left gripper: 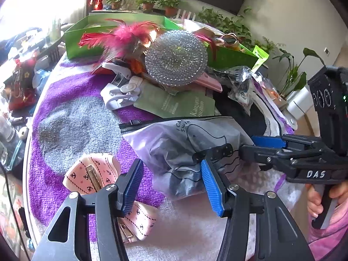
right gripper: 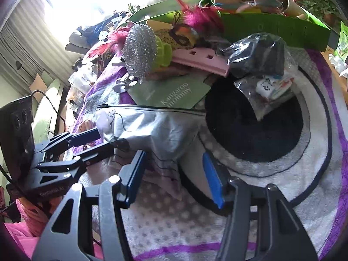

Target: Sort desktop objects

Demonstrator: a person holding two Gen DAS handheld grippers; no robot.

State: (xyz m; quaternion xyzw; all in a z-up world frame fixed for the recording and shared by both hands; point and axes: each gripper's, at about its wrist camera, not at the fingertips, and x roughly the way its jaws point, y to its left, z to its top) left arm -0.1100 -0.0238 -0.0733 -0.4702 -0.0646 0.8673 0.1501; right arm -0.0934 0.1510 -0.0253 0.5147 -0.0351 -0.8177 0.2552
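Both grippers are low over the heap and the sorting has barely started, by the look of it. The left gripper [left gripper: 174, 187] stands released, blue pads parted with nothing pressed between them; just behind its left pad, lower left of the left wrist view, lies a pink anchor-print ribbon bow [left gripper: 93, 174] on the purple mat [left gripper: 65, 91]. The right gripper [right gripper: 174, 178] has its jaws parted too, straddling the near edge of the printed zip pouch [right gripper: 152, 128] — whether the pads actually bite the plastic I cannot tell. That pouch sits dead centre of both views, right in front of both tools. Behind it the pile is untouched: the green card packet [left gripper: 180, 104], the sparkly silver disc [left gripper: 176, 58] leaning at centre, a magenta feather piece [left gripper: 126, 34] upper middle, a white plastic clip [left gripper: 121, 91], a pink strip [right gripper: 200, 62], and a clear bag of dark items [right gripper: 256, 54] toward the upper right. The green box [left gripper: 82, 39] across the top of the frame holds a few things already, but most of the clutter lies loose on the mat — so I'd judge nearly everything is left to do.
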